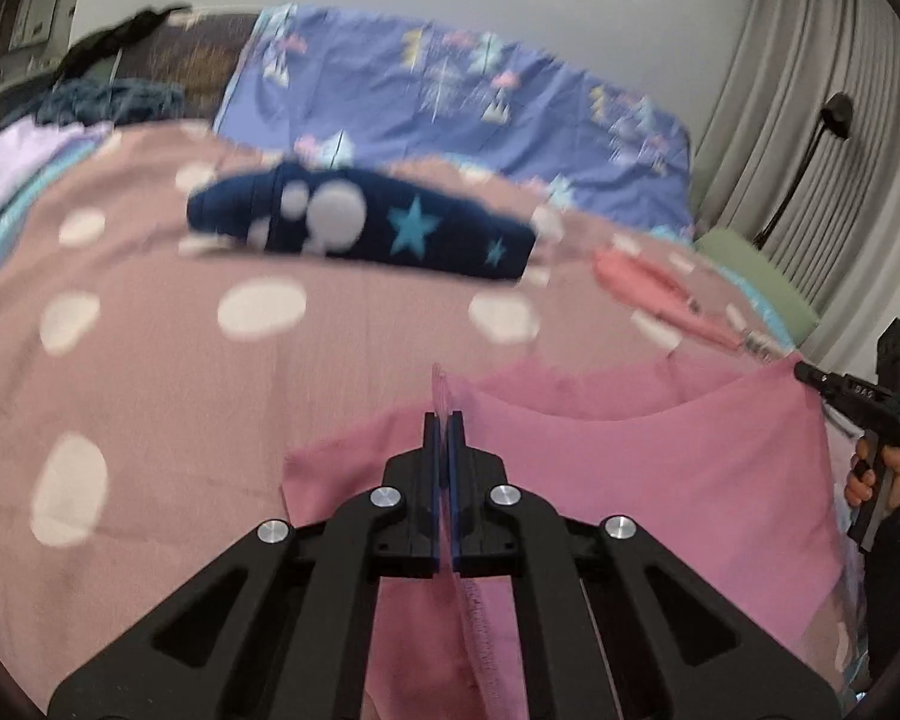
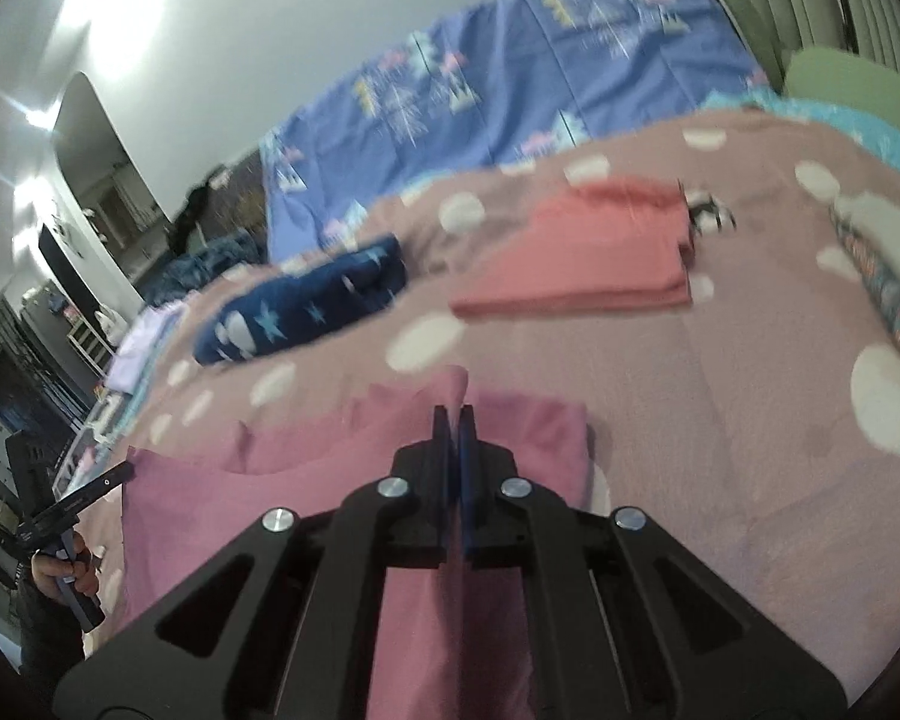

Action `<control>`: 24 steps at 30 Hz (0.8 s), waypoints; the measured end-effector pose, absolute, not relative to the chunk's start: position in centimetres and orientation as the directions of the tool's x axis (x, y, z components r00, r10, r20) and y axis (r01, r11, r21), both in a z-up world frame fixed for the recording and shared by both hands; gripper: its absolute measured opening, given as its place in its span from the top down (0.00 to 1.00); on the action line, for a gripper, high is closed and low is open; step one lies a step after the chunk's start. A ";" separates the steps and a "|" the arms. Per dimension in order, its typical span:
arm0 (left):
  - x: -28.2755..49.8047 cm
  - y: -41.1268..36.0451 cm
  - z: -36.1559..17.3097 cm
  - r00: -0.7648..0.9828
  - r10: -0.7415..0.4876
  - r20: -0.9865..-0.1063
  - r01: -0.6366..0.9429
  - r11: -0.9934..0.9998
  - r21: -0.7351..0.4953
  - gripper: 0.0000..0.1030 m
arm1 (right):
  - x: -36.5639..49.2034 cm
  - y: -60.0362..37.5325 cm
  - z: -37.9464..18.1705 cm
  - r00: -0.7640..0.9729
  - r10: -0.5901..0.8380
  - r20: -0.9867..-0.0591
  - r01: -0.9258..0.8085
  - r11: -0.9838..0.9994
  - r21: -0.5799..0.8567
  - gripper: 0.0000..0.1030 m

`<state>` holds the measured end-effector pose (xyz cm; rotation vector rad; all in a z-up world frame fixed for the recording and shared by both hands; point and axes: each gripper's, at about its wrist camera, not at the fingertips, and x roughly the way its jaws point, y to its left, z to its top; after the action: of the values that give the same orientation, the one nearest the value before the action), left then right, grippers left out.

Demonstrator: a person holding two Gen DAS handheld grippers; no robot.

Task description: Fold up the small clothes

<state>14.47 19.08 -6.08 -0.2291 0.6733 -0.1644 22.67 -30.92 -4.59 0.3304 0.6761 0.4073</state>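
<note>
A pink garment (image 1: 660, 480) hangs stretched between my two grippers above the dotted mauve bedspread (image 1: 210, 372). My left gripper (image 1: 444, 420) is shut on one corner of it. My right gripper (image 2: 455, 417) is shut on the other corner; the garment also shows in the right wrist view (image 2: 240, 510). Each gripper shows at the edge of the other's view: the right one (image 1: 810, 375) and the left one (image 2: 123, 471).
A folded navy garment with stars (image 1: 360, 222) lies further back on the bed. A folded coral garment (image 2: 594, 252) lies to its right. A patterned garment (image 2: 882, 288) lies at the right edge. A blue patterned sheet (image 1: 450, 96) covers the back. Curtains (image 1: 810, 90) hang at right.
</note>
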 end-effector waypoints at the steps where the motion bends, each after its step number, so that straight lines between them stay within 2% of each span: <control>1: 14.5 19.2 -5.1 0.785 -0.215 -0.581 0.076 0.964 -0.253 0.99 | 22.9 -30.9 -4.0 0.715 0.462 -0.524 -0.257 0.871 0.418 0.97; 5: 17.3 19.5 -3.8 0.788 -0.158 -0.596 0.049 0.980 -0.195 0.99 | 25.7 -30.8 -3.5 0.721 0.439 -0.536 -0.218 0.878 0.425 0.97; 7: 19.6 19.3 -5.1 0.755 -0.118 -0.644 0.033 0.989 -0.143 0.98 | 28.6 -30.5 -5.4 0.671 0.426 -0.607 -0.168 0.885 0.435 0.93; 10: 22.1 18.8 -8.4 0.684 -0.105 -0.722 0.029 0.993 -0.116 0.98 | 30.5 -29.9 -8.4 0.607 0.352 -0.712 -0.096 0.922 0.374 0.92; 12: 22.6 18.5 -10.3 0.641 -0.088 -0.762 0.019 0.995 -0.099 0.97 | 29.9 -29.9 -9.5 0.593 0.348 -0.726 -0.078 0.923 0.378 0.89; 13: 22.4 18.4 -11.0 0.624 -0.084 -0.777 0.017 0.995 -0.094 0.92 | 29.3 -30.2 -9.7 0.591 0.355 -0.724 -0.077 0.919 0.388 0.74; 14: 22.0 18.4 -11.2 0.621 -0.088 -0.779 0.021 0.995 -0.095 0.88 | 28.5 -30.5 -9.8 0.596 0.358 -0.719 -0.078 0.917 0.392 0.68; 15: 21.2 18.2 -10.9 0.630 -0.088 -0.772 0.029 0.995 -0.090 0.78 | 27.5 -30.9 -9.6 0.605 0.357 -0.712 -0.087 0.918 0.386 0.65; 18: 18.4 17.7 -9.0 0.679 -0.104 -0.726 0.055 0.994 -0.090 0.62 | 24.2 -32.1 -8.8 0.621 0.352 -0.701 -0.102 0.922 0.372 0.65; 24: 10.7 14.9 -6.7 0.712 -0.248 -0.657 0.181 0.969 -0.169 0.56 | 16.3 -33.2 -8.2 0.632 0.412 -0.656 -0.149 0.896 0.419 0.67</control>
<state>10.70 14.93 -6.71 -0.0952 0.7420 -0.2377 16.29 -33.21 -8.21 0.3426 0.8286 0.3287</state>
